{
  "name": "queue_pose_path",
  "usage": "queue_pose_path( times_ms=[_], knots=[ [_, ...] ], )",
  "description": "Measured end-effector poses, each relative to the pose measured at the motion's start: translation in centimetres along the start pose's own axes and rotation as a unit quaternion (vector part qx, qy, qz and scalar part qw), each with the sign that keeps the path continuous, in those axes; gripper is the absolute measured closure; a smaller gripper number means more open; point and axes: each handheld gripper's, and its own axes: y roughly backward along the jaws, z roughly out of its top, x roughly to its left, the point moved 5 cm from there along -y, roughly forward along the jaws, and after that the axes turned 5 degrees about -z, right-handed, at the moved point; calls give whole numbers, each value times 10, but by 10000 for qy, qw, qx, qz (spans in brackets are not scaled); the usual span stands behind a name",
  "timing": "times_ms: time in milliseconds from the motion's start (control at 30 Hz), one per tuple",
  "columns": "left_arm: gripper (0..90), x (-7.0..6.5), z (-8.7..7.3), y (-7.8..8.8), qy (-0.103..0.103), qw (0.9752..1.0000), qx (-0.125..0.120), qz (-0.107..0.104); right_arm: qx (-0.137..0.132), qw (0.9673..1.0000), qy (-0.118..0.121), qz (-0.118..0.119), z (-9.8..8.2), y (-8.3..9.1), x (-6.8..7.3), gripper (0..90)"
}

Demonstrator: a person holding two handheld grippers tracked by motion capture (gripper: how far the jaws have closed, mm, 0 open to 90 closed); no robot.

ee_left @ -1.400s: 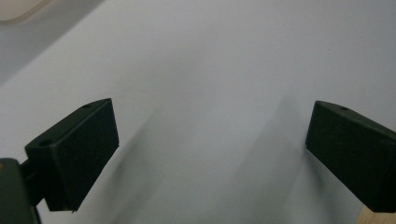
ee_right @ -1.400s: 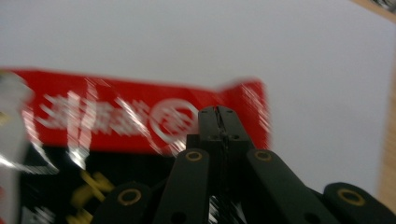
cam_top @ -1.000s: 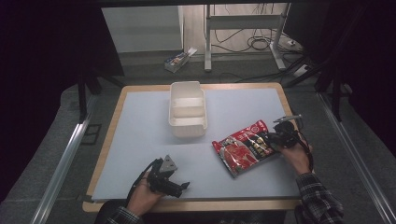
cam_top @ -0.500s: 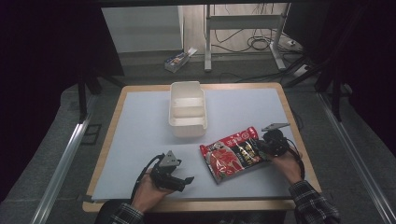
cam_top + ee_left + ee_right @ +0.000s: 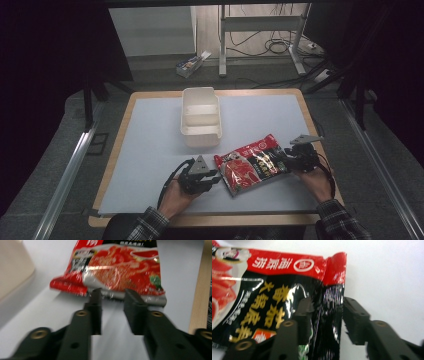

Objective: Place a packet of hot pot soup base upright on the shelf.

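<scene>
Red-and-black foil sauce packet (image 5: 251, 163) lying flat on pale blue table mat (image 5: 150, 135), just in front of white two-compartment container (image 5: 201, 117), shifted nearer the table's front edge and more toward centre than a second ago. Right gripper (image 5: 296, 156) at packet's right end; in right gripper view, jaws just been opening, now parted with the crinkled black edge of the packet (image 5: 287, 297) between them, far pad (image 5: 353, 320) clear of the foil, so grip judged released. Left gripper (image 5: 206, 179) brought up to packet's left end, closer than a second ago; in left gripper view, jaws just been closing, tips narrowed but apart, packet's silver seam (image 5: 117, 270) just beyond the tips, nothing between them yet. Blur in both gripper views; contact of left tips with seam not resolvable. Reading: packet dragged into reach of both hands, hold being handed over or reset. Neither gripper clamped at this instant. Likely next: left tips onto seam. Container empty as far as visible.
</scene>
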Motion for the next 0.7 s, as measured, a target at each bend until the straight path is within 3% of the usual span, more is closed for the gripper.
queue_pose_path(
  times_ms=[67, 100, 200, 300, 467, 567, 700],
  knots=[
    [826, 1, 4, -4, -40, 10000, -41, -62, 53, 10000, 34, 39, -5, 4, 1, 502],
    [880, 2, 7, -7, -83, 9999, -73, -87, 90, 9998, 36, 180, -10, 8, 3, 460],
    [897, 4, 12, -13, -68, 9997, -149, -186, 87, 9996, 44, 255, -13, 11, 3, 421],
    [897, 6, 15, -22, -1, 9994, -187, -282, 123, 9989, 20, 454, -20, 15, 3, 287],
    [889, 7, 10, -37, -41, 9995, 55, -293, 169, 9987, 88, 466, -29, 16, 2, 182],
    [895, 7, 9, -38, 54, 9994, 104, -331, 204, 9991, 159, 340, -35, 17, 2, 138],
    [900, 8, 7, -37, -37, 9994, 177, -299, 171, 9994, 145, 280, -43, 23, -4, 120]
  ],
)
